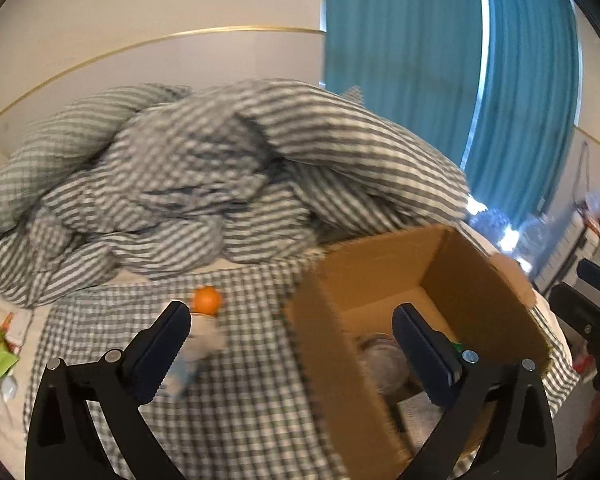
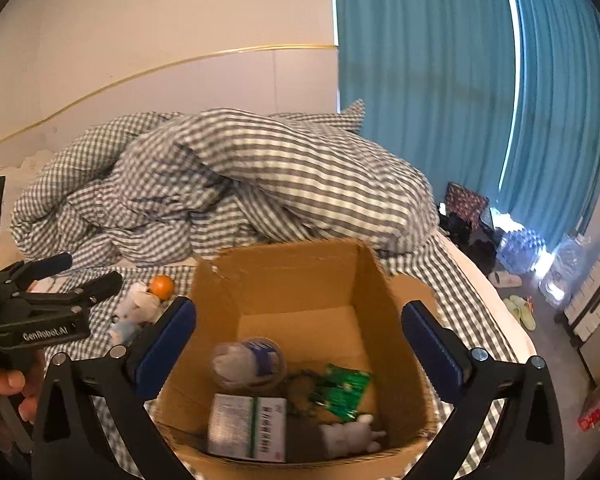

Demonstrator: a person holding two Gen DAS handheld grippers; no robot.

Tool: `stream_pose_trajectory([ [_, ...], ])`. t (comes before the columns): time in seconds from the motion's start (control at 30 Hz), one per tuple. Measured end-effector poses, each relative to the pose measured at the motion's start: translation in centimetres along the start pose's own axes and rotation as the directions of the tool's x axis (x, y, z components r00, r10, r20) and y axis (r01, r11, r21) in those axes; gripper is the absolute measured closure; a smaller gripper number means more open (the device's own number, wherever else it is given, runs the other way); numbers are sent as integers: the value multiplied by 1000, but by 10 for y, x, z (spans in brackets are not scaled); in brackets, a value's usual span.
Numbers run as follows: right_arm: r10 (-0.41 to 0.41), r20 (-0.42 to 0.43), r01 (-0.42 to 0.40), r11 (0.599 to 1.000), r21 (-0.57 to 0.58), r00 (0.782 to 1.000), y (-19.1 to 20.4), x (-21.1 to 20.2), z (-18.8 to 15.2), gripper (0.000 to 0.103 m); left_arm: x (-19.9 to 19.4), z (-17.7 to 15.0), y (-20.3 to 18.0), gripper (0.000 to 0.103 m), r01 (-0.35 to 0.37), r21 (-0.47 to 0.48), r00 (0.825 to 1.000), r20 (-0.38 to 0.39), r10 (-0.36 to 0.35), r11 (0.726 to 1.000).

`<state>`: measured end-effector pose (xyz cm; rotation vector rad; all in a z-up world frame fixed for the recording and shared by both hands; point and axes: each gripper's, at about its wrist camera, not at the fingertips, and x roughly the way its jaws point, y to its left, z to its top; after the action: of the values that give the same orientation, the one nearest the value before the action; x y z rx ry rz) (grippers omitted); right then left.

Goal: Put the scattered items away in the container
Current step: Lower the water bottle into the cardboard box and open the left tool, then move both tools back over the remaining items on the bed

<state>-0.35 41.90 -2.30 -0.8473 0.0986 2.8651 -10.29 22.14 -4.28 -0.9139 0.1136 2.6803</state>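
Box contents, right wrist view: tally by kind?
In the box:
Clear jar: 1
Medicine carton: 1
Green packet: 1
Plush toy: 1
Total: 4. A dark item between the jar and packet is too blurred to count.

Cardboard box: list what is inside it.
The cardboard box holds a white medicine box, a green packet, a clear jar and a small white plush. Anything beneath these is covered.
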Motion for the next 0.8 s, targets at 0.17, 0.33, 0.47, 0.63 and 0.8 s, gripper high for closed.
stream_pose_trajectory([
  [0.17, 35, 8, -34, 999, -35, 999, 40, 0, 8, 0, -19, 0, 55, 0, -64, -48, 998, 21, 65, 997],
  [0.33, 93, 4, -92, 992, -83, 996, 86, 5, 13, 0, -37, -8, 105, 0, -132, -85, 991, 18, 134, 988],
  [0.47, 122, -2, -122, 986, -115, 992, 119, 11, 16, 0, -54, -15, 143, 0, -197, -110, 979, 29, 202, 974],
  [0.63, 174, -15, -174, 973, -154, 985, 156, 17, 17, 0, -62, -24, 181, 0, -233, -154, 971, 15, 238, 960],
  [0.8, 200, -50, -207, 953, -220, 978, 191, 31, 9, 0, -56, -34, 202, 0, -243, -182, 969, -8, 245, 953],
])
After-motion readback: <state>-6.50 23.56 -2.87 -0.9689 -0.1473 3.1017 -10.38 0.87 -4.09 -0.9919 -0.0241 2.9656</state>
